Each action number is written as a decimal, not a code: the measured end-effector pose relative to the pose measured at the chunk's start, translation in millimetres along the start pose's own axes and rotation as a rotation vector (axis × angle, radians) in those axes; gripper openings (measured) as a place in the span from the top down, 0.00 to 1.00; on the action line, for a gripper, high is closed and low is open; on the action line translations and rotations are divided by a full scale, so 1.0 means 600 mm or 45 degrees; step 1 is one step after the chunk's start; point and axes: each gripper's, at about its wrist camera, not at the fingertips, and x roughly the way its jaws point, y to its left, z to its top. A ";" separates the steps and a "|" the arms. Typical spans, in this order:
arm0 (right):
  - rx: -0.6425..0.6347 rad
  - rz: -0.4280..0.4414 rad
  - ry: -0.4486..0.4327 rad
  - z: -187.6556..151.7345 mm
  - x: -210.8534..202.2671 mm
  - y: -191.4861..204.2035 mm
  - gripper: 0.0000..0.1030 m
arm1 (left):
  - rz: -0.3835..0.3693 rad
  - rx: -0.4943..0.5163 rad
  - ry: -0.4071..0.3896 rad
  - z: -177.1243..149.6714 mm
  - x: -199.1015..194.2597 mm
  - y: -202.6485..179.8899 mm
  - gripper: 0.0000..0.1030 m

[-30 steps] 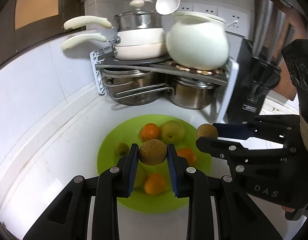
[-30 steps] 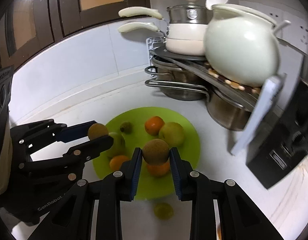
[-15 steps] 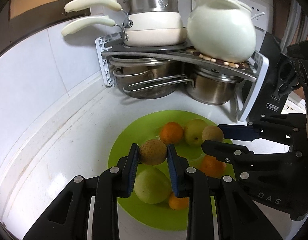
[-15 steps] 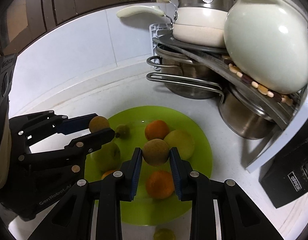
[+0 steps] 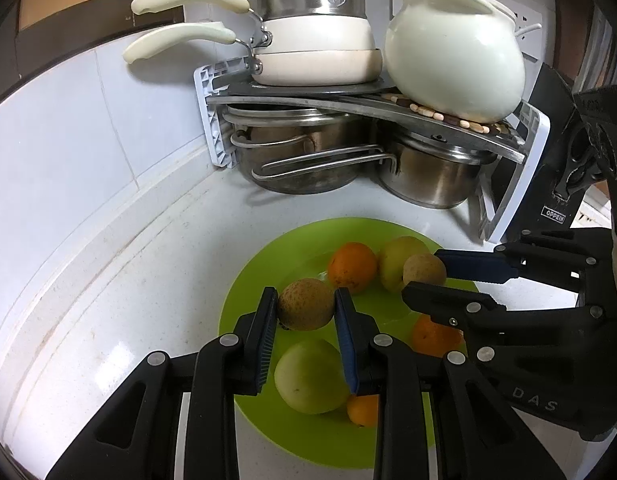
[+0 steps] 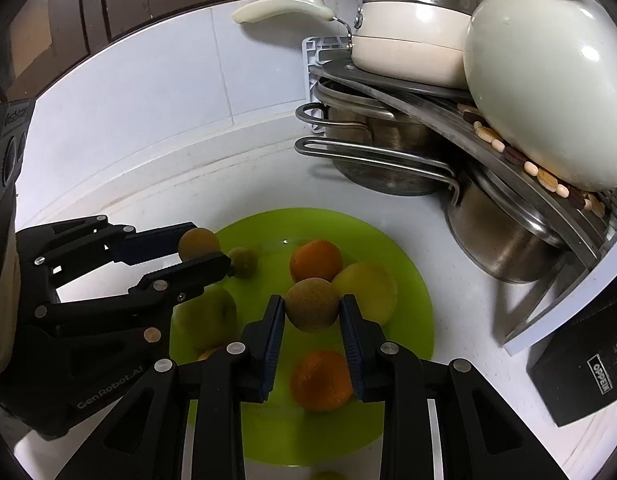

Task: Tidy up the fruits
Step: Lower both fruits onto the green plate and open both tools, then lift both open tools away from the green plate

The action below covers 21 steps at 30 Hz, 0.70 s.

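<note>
L: I have the left gripper [image 5: 306,310] fingers clamped on a brown fruit [image 5: 305,309] | R: right gripper [image 6: 311,310] clamped on its brown fruit [image 6: 311,305] | POS: both above green plate [image 5: 264,264], for release among its fruit

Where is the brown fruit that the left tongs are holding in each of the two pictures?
Left wrist view: the brown fruit sits low in the middle, clamped in the left tongs.
Right wrist view: the same fruit is at the left, at the tip of those tongs.
Shared landmark: the green plate underneath.
</note>
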 end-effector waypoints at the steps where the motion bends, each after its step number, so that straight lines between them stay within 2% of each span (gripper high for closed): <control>1: 0.003 0.003 0.000 0.000 -0.001 -0.001 0.71 | 0.004 -0.002 -0.001 0.000 -0.002 0.000 0.72; 12: 0.008 0.005 -0.037 -0.004 -0.031 0.002 0.71 | 0.013 -0.018 -0.049 0.000 -0.037 -0.002 0.70; 21: 0.021 -0.011 -0.128 -0.009 -0.097 0.002 0.71 | 0.003 -0.051 -0.122 0.001 -0.097 -0.014 0.67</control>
